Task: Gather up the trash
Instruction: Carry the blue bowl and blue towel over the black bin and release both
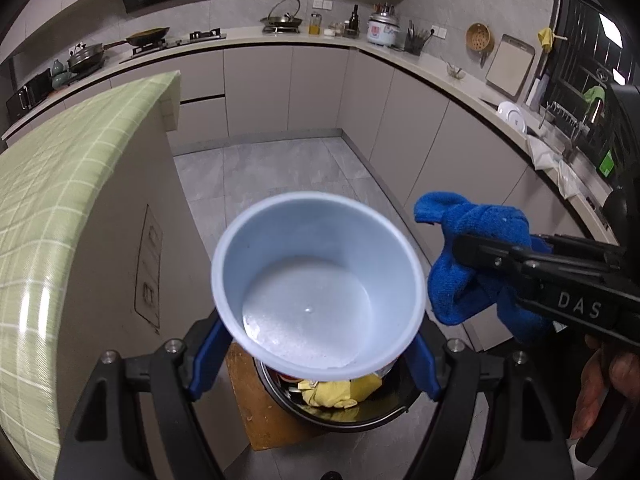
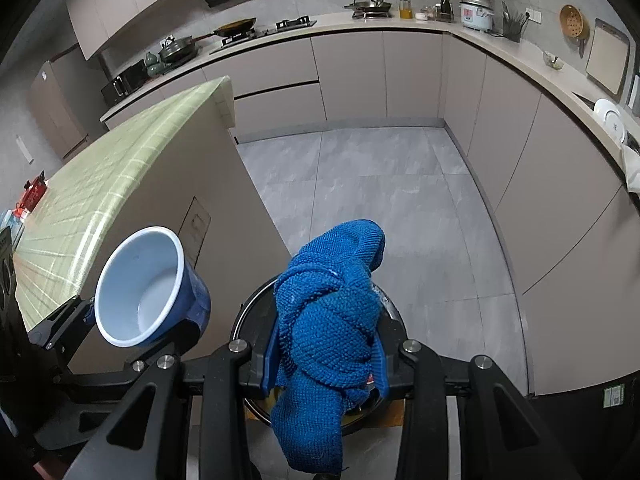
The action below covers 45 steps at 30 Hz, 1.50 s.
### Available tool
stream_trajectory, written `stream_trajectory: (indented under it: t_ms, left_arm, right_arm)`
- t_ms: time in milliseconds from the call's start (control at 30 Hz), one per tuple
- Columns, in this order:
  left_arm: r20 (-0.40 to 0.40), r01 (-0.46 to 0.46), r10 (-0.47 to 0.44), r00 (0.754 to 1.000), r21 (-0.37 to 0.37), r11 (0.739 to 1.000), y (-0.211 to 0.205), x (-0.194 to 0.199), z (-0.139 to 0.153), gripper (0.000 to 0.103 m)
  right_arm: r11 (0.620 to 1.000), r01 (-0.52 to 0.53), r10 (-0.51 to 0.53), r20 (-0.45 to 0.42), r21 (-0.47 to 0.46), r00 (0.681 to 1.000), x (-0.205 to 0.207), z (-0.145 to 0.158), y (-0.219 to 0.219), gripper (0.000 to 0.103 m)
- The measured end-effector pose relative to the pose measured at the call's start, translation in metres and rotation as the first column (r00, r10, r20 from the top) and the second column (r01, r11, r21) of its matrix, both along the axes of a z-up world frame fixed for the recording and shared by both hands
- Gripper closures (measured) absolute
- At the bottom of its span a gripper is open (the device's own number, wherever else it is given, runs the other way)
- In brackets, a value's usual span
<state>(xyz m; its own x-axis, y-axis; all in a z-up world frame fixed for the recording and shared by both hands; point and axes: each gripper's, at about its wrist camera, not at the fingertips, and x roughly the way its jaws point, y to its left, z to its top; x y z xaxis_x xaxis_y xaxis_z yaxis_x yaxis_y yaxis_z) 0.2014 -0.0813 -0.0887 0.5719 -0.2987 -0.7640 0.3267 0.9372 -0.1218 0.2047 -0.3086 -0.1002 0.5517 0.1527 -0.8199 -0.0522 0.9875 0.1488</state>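
My left gripper [image 1: 316,364] is shut on a blue cup with a pale, empty inside [image 1: 316,284]; it also shows in the right wrist view [image 2: 148,284], tilted with its mouth toward the camera. It hangs above a round black bin [image 1: 340,412] that holds yellow scraps [image 1: 340,392]. My right gripper [image 2: 326,360] is shut on a crumpled blue cloth [image 2: 332,320], also seen in the left wrist view [image 1: 476,264], held over the bin's rim [image 2: 256,300] just right of the cup.
The bin stands on a wooden board [image 1: 252,400] on the grey tile floor [image 2: 380,184]. A counter with a green checked cover [image 1: 60,184] rises at the left. Beige cabinets and a worktop with cookware [image 2: 360,12] ring the room.
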Motion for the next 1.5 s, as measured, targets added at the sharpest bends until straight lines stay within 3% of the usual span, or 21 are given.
stream_trajectory:
  t_ms: [533,867,1167,1200,1233,1267,1300,1333,1500]
  left_arm:
    - [-0.128,-0.007,0.008,0.992,0.008,1.0,-0.005,-0.001,-0.066,0.026]
    - [-0.209,0.002,0.002,0.978,0.022,1.0,-0.024,0.005,-0.104,0.026]
    - [-0.257,0.003,0.001,0.966,0.015,1.0,-0.032,0.009,-0.125,0.025]
    - [-0.264,0.009,-0.006,0.965,0.007,1.0,-0.031,0.012,-0.127,0.024]
    - [-0.27,0.011,-0.008,0.963,0.01,1.0,-0.031,0.012,-0.129,0.017]
    - [-0.269,0.002,0.009,0.963,0.041,0.999,-0.031,0.01,-0.132,0.003]
    - [-0.258,-0.017,0.035,0.965,0.07,0.997,-0.029,0.008,-0.132,0.0]
    - [-0.253,-0.029,0.048,0.966,0.078,0.997,-0.027,0.007,-0.132,0.0]
    - [-0.274,-0.056,0.083,0.958,0.106,0.993,-0.021,0.005,-0.128,0.0]
  right_arm:
    - [1.0,-0.011,0.011,-0.104,-0.001,0.995,0.011,-0.059,0.01,0.064]
    - [0.998,-0.029,0.038,-0.182,0.052,0.983,0.031,-0.105,0.013,0.064]
    - [0.991,-0.028,0.056,-0.224,0.128,0.973,0.052,-0.124,0.006,0.063]
    - [0.984,-0.039,0.079,-0.234,0.172,0.969,0.054,-0.127,0.005,0.061]
    - [0.983,-0.042,0.086,-0.242,0.18,0.967,0.056,-0.13,0.005,0.056]
    - [0.987,-0.022,0.064,-0.26,0.159,0.963,0.059,-0.135,0.0,0.046]
    - [0.991,0.011,0.023,-0.257,0.13,0.966,0.059,-0.135,-0.005,0.011]
    - [0.993,0.03,-0.001,-0.237,0.117,0.971,0.057,-0.132,-0.011,0.0]
    - [0.993,0.113,-0.103,-0.191,0.04,0.976,0.049,-0.122,-0.038,0.0]
